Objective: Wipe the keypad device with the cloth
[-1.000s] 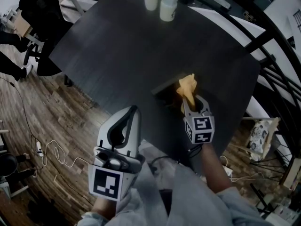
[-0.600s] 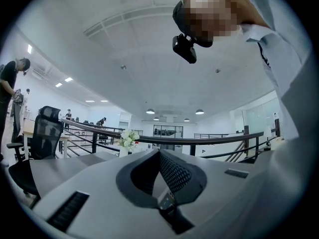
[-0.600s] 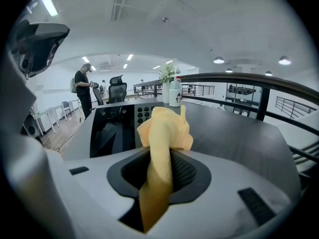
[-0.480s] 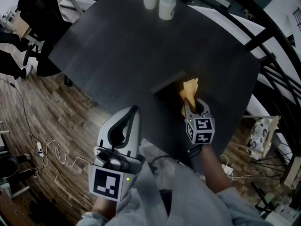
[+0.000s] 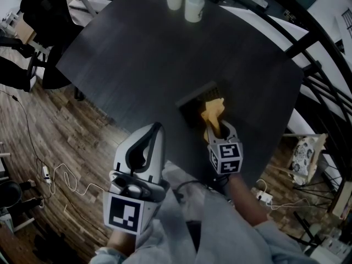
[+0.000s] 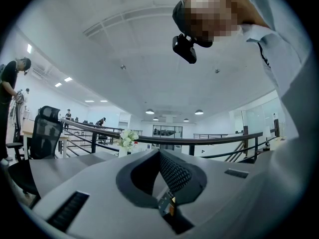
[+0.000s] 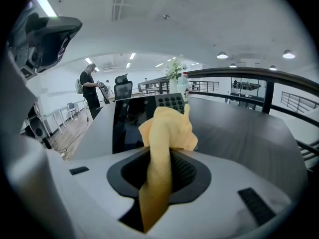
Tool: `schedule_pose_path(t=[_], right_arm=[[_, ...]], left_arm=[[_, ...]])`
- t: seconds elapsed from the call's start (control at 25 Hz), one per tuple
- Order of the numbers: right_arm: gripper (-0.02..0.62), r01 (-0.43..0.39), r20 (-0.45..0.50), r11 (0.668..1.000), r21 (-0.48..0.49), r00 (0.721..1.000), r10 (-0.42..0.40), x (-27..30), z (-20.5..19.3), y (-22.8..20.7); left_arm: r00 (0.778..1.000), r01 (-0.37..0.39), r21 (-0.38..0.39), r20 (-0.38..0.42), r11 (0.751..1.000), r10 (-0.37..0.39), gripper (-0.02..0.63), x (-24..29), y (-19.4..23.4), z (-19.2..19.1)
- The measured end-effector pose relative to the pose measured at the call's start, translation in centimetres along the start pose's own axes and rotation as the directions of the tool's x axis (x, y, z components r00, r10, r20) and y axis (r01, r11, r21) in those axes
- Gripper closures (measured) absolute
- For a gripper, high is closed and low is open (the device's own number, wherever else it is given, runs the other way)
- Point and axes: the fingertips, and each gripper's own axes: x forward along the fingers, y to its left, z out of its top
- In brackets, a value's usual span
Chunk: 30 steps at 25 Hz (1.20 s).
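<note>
The dark table (image 5: 137, 65) carries the keypad device (image 5: 192, 104) close to its near edge, toward the right corner. The left gripper (image 5: 155, 128) hangs off the table, jaws together on nothing. The right gripper (image 5: 215, 126) clamps the yellow cloth (image 5: 212, 110), bunched over the device. Wiping looks under way, and the far keys probably remain.

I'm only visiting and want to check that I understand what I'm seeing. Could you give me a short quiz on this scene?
1. True or false: the left gripper holds the cloth.
2. The cloth is held over: A) a keypad device, B) a plate, C) a laptop.
3. How many white vessels stand at the table's far edge?
Key: 1 false, the right gripper grips it; 2 A; 3 two.
</note>
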Motion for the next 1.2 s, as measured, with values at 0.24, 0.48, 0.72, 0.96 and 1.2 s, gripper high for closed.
schedule_pose_path(t=[0.24, 0.48, 0.72, 0.96, 1.2], right_arm=[[0.494, -0.030, 0.000, 0.999, 0.011, 1.000, 0.030, -0.3, -0.3, 2.1], [0.494, -0.054, 0.000, 0.999, 0.007, 0.999, 0.054, -0.5, -0.5, 4.0], [0.494, -0.114, -0.004, 0.992, -0.052, 0.994, 0.114, -0.8, -0.5, 6.8], [0.494, -0.169, -0.014, 0.980, -0.107, 0.986, 0.169, -1.0, -0.5, 9.2], [0.494, -0.194, -0.046, 0.966, -0.168, 0.981, 0.189, -1.1, -0.8, 10.1]], left_arm=[[1.000, 0.005, -0.003, 0.004, 1.000, -0.005, 0.592, -0.2, -0.5, 0.1], [1.000, 0.014, -0.006, 0.006, 1.000, -0.014, 0.593, -0.2, -1.0, 0.1], [1.000, 0.016, -0.003, 0.010, 1.000, -0.016, 0.592, -0.5, -1.3, 0.2], [1.000, 0.017, 0.001, 0.019, 1.000, -0.017, 0.592, -0.6, -1.6, 0.6], [1.000, 0.016, 0.002, 0.025, 1.000, -0.016, 0.592, -0.8, -1.7, 0.7]])
